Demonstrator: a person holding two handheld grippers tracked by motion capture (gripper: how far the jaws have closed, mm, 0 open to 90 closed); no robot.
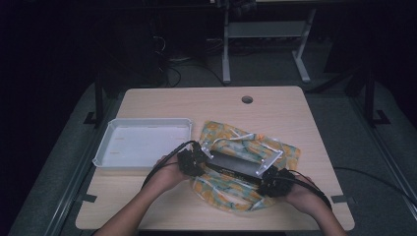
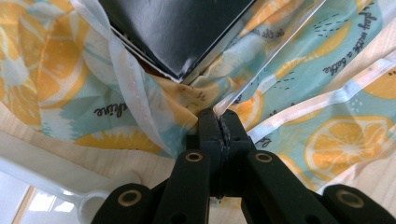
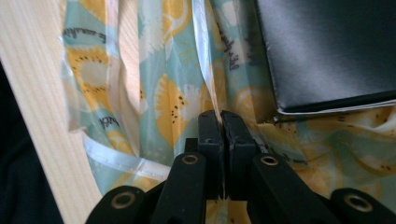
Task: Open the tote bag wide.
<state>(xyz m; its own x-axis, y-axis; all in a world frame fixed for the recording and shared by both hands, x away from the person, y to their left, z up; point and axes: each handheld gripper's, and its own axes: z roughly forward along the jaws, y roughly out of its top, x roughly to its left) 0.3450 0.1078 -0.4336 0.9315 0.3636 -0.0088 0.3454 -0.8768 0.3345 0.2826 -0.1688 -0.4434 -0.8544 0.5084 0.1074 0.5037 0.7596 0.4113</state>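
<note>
A plastic bag (image 1: pixel 282 153) printed with orange slices lies on the wooden table (image 1: pixel 275 105), right of centre. A flat black book (image 1: pixel 235 167) lies slanted at the bag's mouth, seemingly between its two layers. My left gripper (image 1: pixel 195 160) is at the book's left end and my right gripper (image 1: pixel 272 184) at its right end. In the left gripper view the jaws (image 2: pixel 219 116) are shut on the bag's clear edge strip, just below a corner of the book (image 2: pixel 177 32). In the right gripper view the jaws (image 3: pixel 220 116) pinch another fold of the bag (image 3: pixel 173 102), beside the book (image 3: pixel 327 51).
A white shallow tray (image 1: pixel 142 142) sits just left of the bag, close to my left hand; its rim (image 2: pixel 32 163) is seen in the left gripper view. A round cable hole (image 1: pixel 247 100) is near the table's far edge. The table's right edge (image 3: pixel 32 93) runs close to my right gripper.
</note>
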